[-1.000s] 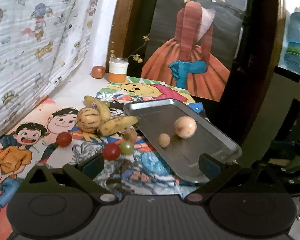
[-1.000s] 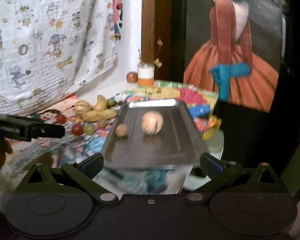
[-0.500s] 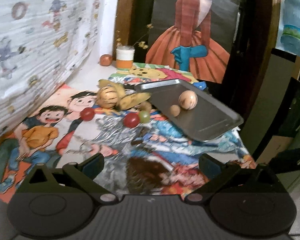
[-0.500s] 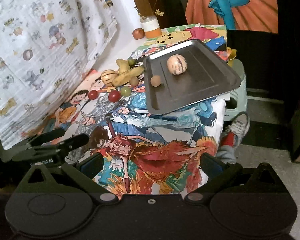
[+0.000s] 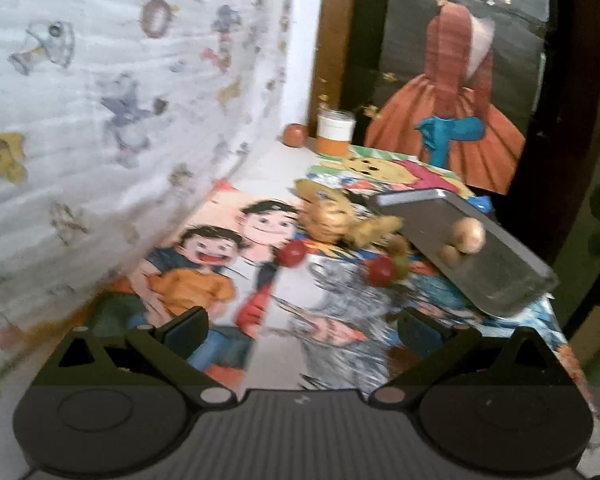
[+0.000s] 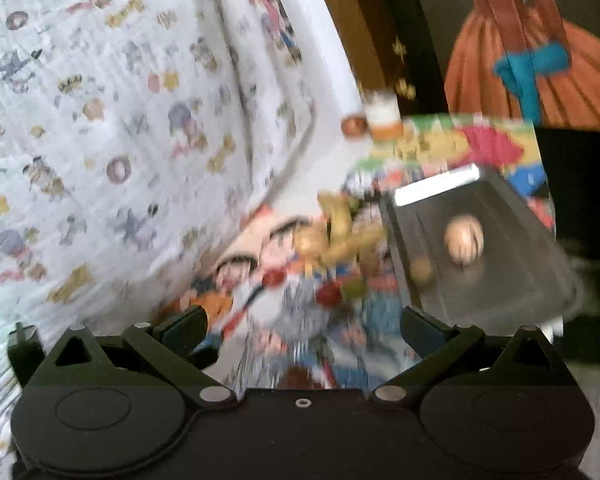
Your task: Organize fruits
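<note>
Nearest us, the left claw [image 5: 302, 330] hangs spread wide over the cartoon cloth [image 5: 204, 276] on the table, nothing between its fingers [image 5: 186, 330]. The right claw [image 6: 304, 330] is parted just as wide and also bare; its picture is badly smeared.

Past the left claw, toward 12 o'clock, lie two red fruits: one [image 5: 291, 253] alone, the other [image 5: 380, 272] touching a green grape [image 5: 401, 267] on its 3 o'clock side. The right view shows the same trio as blurs, red [image 6: 273, 278], red [image 6: 329, 293] and green [image 6: 354, 288].

Beyond them sits the fruit heap, just beside the tray's 9 o'clock edge. A striped melon [image 5: 329, 222] is at its front, with a banana [image 5: 376, 229] whose long axis runs from 8 to 2 o'clock, its far tip toward the tray. Only the right view separates a second banana [image 6: 338, 216] behind, arching from 11 down to 5 o'clock; in the left view that part is blurred.

The tray [image 5: 512, 280] lies with its long axis from 11 to 4 o'clock in the left view, a corner hanging past the table edge. In the right view the tray [image 6: 512, 296] runs more nearly 12 to 6. On it rest a big pale fruit [image 5: 468, 234] and a small brown one [image 5: 450, 254], touching in the left view and apart in the right one, big [image 6: 464, 240] and small [image 6: 420, 270].

Farthest, at the wall, stand a jar [image 5: 335, 132] and a red ball [image 5: 293, 135] on its 9 o'clock side.
</note>
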The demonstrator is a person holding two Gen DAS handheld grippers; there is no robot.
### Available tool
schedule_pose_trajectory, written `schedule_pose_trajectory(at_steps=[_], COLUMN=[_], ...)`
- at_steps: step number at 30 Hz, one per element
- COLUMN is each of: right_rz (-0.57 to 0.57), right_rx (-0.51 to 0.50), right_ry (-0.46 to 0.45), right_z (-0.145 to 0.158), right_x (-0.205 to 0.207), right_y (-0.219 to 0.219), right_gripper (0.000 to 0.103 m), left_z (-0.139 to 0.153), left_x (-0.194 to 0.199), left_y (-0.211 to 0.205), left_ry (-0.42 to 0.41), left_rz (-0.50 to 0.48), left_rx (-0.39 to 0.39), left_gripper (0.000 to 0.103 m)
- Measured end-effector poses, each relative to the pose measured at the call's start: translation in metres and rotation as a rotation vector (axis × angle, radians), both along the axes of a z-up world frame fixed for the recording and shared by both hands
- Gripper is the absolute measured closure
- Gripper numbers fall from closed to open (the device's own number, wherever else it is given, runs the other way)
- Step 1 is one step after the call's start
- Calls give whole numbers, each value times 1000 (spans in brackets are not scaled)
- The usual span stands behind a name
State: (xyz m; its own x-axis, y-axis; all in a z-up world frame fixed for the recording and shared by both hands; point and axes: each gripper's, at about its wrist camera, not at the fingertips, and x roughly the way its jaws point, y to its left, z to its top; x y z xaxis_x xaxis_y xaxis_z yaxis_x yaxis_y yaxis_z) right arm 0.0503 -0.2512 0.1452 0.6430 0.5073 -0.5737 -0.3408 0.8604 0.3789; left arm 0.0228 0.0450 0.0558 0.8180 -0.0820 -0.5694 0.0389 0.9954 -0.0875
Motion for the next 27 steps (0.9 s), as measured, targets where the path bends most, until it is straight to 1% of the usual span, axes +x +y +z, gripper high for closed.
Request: schedule_pose_trajectory(at_steps=[3,9,11,16,21,23,27], right_rz=[-23,-61,-57,-7,88,132,158], right_rx=[-3,-35,-96,-323,-506,-544,-551], right_ry=[-48,-102,-134,-240,-356,-386,-376], right_z=[-9,-36,-49,-81,-107,-114,-119], right_x=[15,34,39,41,34,34,46], right_y=[11,36,46,71,99,107,113], right_gripper=[0,0,0,1,1,1,9], left_z=[0,-4,-7,-19,-31,-34,-42], left_x=[13,44,55,80,104,113,127], left_y=[12,25,29,36,34,32,26], left_ry=[6,17,21,49,77,81,92], left_rz=[19,33,32,25,-2,-17,-43], left_rx=[27,61,63,44,8,-2,-13], left_gripper=[0,0,0,0,0,0,0])
